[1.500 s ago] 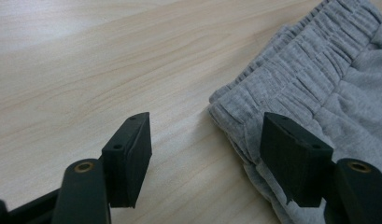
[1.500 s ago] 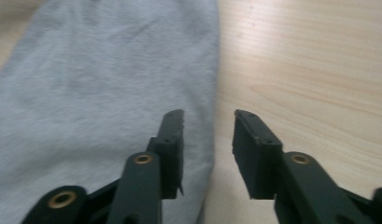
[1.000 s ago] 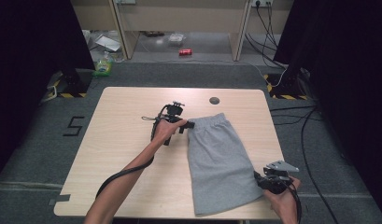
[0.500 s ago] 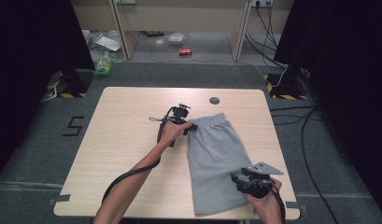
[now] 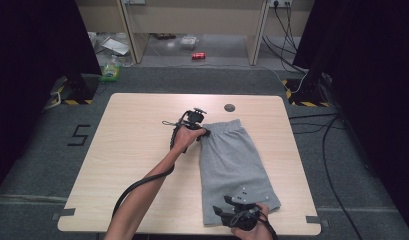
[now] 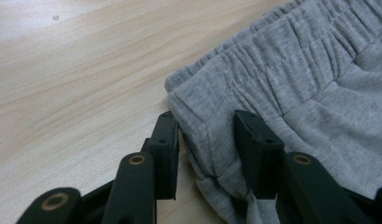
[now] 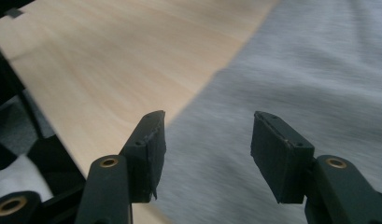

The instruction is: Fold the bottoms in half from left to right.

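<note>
Pale wood grain runs across your table (image 5: 142,150), a light laminate top with rounded corners and a small dark round cap (image 5: 229,107) set into it beyond your left fingers. Under it lies grey carpet (image 5: 37,150) marked with a dark "5" (image 5: 79,135). Past the far edge stand beige cabinet panels, with a red can (image 5: 198,55) and a green packet (image 5: 110,73) on the floor, black drapes at both sides and yellow-and-black striped tape (image 5: 299,95) by the cables.

The grey shorts (image 5: 234,165) lie flat and folded lengthwise, a soft heathered jersey with a gathered, ribbed elastic waistband (image 6: 291,51) at the far end. Your left gripper (image 6: 205,154) sits at the waistband's corner: a bunched fold of cloth lies between the matte black fingers (image 6: 166,149), which have just been closing. One finger lies against the fold; whether the other presses it you cannot tell from here. Bare wood lies just outside the finger on the table side.

Your right gripper (image 7: 205,154) is at the near hem of the shorts. Its fingers (image 7: 149,149) have just been opening and stand well apart, holding nothing, with smooth grey cloth blurred beyond them. Wood shows outside one finger, and cloth spreads past the other.
</note>
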{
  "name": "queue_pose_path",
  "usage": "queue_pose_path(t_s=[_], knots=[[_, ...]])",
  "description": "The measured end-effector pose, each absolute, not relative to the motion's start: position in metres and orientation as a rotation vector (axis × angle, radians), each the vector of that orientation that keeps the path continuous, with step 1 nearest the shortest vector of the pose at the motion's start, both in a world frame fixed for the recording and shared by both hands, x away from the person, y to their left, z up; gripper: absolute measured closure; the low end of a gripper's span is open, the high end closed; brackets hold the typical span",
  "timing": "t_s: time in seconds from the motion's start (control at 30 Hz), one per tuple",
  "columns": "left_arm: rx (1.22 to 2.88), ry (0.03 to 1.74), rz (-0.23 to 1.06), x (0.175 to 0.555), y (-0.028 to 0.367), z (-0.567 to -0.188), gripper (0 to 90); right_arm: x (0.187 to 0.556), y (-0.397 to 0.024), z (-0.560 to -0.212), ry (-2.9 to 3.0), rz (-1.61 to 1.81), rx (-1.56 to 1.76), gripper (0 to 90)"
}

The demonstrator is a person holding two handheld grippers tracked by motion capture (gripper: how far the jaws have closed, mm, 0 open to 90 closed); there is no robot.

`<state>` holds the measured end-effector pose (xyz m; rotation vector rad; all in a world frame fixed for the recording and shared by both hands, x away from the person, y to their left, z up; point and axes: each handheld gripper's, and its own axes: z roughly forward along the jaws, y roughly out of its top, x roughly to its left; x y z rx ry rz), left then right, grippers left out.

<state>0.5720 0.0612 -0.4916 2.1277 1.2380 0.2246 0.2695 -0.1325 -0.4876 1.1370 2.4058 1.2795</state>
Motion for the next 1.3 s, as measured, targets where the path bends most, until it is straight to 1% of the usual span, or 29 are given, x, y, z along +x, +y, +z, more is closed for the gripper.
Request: queue_pose_path(t_s=[0.2,0.4,0.47,0.57,0.63,0.7,0.8,0.9,1.3], knots=[[2.123,1.236,0.224,0.574,0.062,-0.492,61.4,0.258,-0.104,-0.496,2.482,1.243,1.042,44.8],[2.119,1.239,0.230,0.576,0.062,-0.492,61.4,0.255,-0.086,-0.507,2.522,1.142,0.980,44.9],[2.120,1.238,0.228,0.576,0.063,-0.492,61.3,0.256,-0.082,-0.511,2.527,1.105,0.962,46.4],[2.117,1.239,0.227,0.577,0.063,-0.493,61.4,0.255,-0.080,-0.512,2.510,1.048,0.881,59.7],[2.124,1.233,0.233,0.578,0.063,-0.492,62.1,0.255,-0.081,-0.511,2.510,1.035,0.861,72.6],[2.133,1.222,0.240,0.578,0.062,-0.491,63.7,0.256,-0.081,-0.511,2.509,1.027,0.833,80.4],[2.144,1.215,0.268,0.580,0.064,-0.490,66.4,0.260,-0.079,-0.511,2.520,1.061,0.859,82.2],[2.157,1.207,0.276,0.582,0.073,-0.489,67.8,0.264,-0.068,-0.511,2.554,1.117,0.874,82.8],[2.173,1.227,0.250,0.580,0.149,-0.488,68.3,0.276,0.016,-0.508,2.666,1.262,0.711,82.9]])
